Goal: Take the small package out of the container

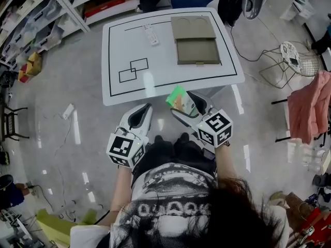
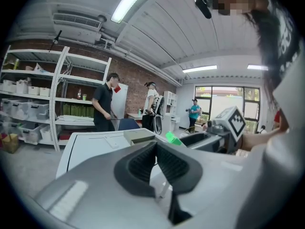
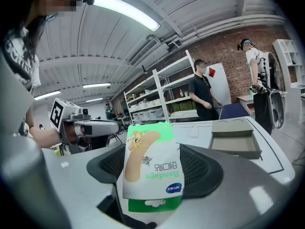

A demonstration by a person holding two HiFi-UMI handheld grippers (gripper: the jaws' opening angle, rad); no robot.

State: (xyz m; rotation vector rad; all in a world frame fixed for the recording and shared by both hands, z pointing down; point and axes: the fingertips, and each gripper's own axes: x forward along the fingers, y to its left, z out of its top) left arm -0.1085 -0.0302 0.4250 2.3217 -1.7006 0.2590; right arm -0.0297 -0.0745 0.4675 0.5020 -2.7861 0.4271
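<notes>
My right gripper point(image 1: 187, 105) is shut on a small green-and-white bandage package point(image 3: 152, 168), which stands up between its jaws; in the head view the package point(image 1: 179, 99) hangs just off the white table's near edge. The container, a grey-olive box point(image 1: 197, 51) with its lid point(image 1: 192, 27) flipped back, lies open on the table's far right and looks empty; the right gripper view shows it point(image 3: 236, 138) too. My left gripper point(image 1: 138, 119) is held low in front of the person, jaws shut with nothing between them point(image 2: 156, 166).
A white table point(image 1: 155, 81) with black outline markings carries a white remote point(image 1: 150, 34). Shelving racks point(image 1: 36, 14) stand at the far left, and cables and a wire stool point(image 1: 292, 58) lie to the right. People point(image 3: 202, 92) stand by the shelves in the background.
</notes>
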